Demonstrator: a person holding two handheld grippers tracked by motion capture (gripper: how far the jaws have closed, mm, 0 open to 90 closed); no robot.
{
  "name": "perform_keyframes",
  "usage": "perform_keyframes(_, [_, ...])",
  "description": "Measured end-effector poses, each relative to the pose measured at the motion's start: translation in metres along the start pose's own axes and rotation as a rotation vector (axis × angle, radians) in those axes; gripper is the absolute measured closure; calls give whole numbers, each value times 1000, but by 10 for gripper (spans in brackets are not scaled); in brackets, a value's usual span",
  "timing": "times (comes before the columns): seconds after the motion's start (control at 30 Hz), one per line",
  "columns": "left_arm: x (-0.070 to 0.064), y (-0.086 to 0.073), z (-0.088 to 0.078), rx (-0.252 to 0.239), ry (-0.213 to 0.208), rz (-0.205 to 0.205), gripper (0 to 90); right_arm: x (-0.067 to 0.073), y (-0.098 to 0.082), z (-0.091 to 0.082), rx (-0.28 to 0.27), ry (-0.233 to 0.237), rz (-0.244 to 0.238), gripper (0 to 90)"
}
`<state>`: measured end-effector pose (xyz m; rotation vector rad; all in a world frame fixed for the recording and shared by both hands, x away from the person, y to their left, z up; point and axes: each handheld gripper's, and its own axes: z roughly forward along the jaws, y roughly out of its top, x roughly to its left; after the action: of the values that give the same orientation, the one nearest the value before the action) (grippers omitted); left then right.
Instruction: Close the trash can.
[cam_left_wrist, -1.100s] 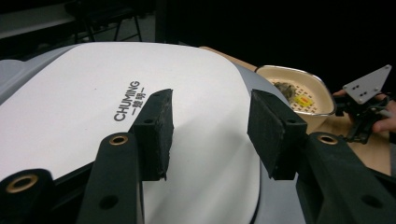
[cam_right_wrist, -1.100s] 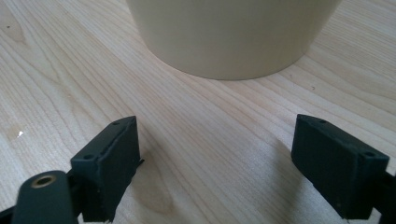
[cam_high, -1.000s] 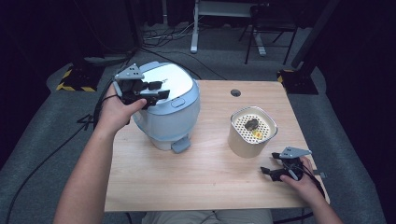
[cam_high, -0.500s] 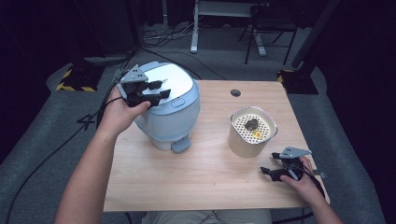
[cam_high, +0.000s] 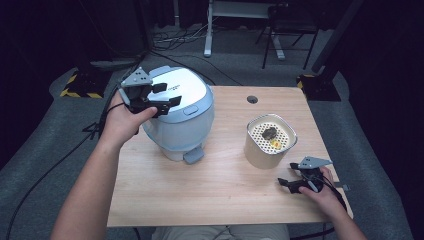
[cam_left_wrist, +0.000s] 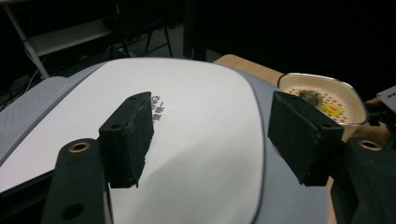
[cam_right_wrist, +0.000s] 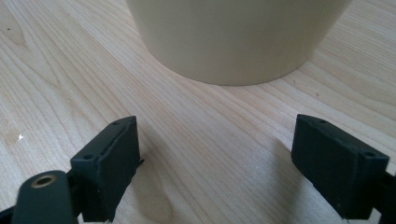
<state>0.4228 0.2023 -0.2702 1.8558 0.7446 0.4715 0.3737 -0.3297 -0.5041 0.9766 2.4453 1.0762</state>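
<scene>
A white and pale blue rice cooker stands at the table's left, its lid down. My left gripper hovers open just over the lid's left side, nothing between its jaws. A cream pot with a perforated insert holding a dark lump and a yellow bit stands to the right of the cooker. My right gripper rests open on the wood near the front right, just in front of the pot.
The wooden table has a cable hole near its far edge. A grey latch tab juts from the cooker's front. Cables and metal frames lie on the dark floor behind.
My left gripper has shifted slightly back and left over the cooker lid. The right gripper has stayed put.
</scene>
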Motion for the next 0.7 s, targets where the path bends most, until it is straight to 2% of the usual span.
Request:
perform_keyframes(0.2, [-23, -2, -25, -45, -62, 49, 318, 0, 0, 0, 3, -2, -1, 154])
perform_keyframes(0.37, [-43, -7, -39, -47, -98, 75, 312, 0, 0, 0, 3, -3, -1, 153])
perform_keyframes(0.53, [-57, -17, -45, -41, -107, 86, 307, 0, 0, 0, 3, -3, -1, 154])
perform_keyframes(0.7, [-69, -35, -47, -26, -126, 94, 303, 0, 0, 0, 3, -3, -1, 154])
